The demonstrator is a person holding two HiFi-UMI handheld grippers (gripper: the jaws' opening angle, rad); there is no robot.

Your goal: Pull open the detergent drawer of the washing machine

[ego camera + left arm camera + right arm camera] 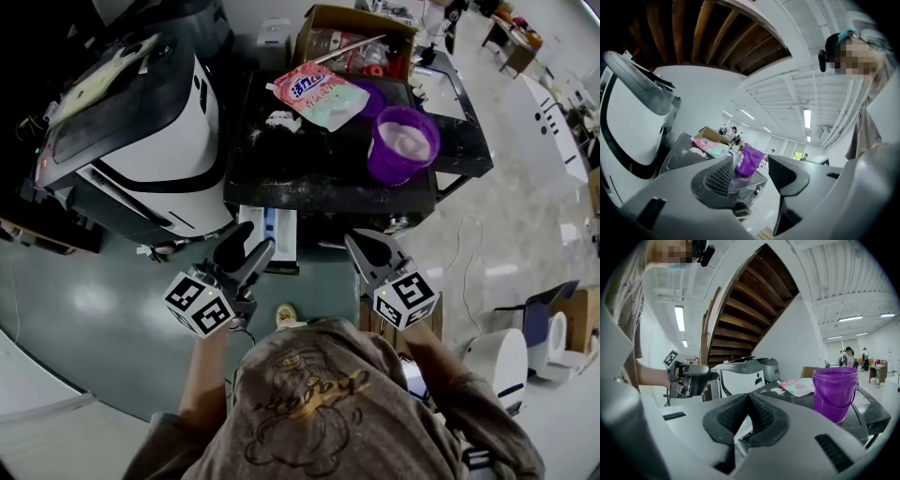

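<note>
At the front edge of the washing machine (309, 173), near its left front corner, the detergent drawer (270, 234) stands pulled out toward the person, a white tray with a blue part inside it. The left gripper (246, 253) shows just beside the drawer's left side in the head view; its jaws are released and stand well apart, and the left gripper view shows only the far view over the machine's dark top between them. The right gripper (364, 246) is to the right of the drawer, before the machine's front edge; its jaws are clenched together, pad against pad, and grasp nothing; the head view does not settle whether the left gripper touches the drawer. On the dark top, toward the right edge, a purple bucket (403, 142) stands upright with something pale inside it; near the back edge a pink and pale green detergent pouch (319, 94) lies flat; just beside the pouch, toward the left edge, is a small patch of white powder or crumbs (279, 119). Behind the back edge sits an open cardboard box (330, 33). To the left of the washing machine, apart from it, stands a white and black machine (141, 141) with a dark lid; the floor (94, 309) below the grippers is dull green.
</note>
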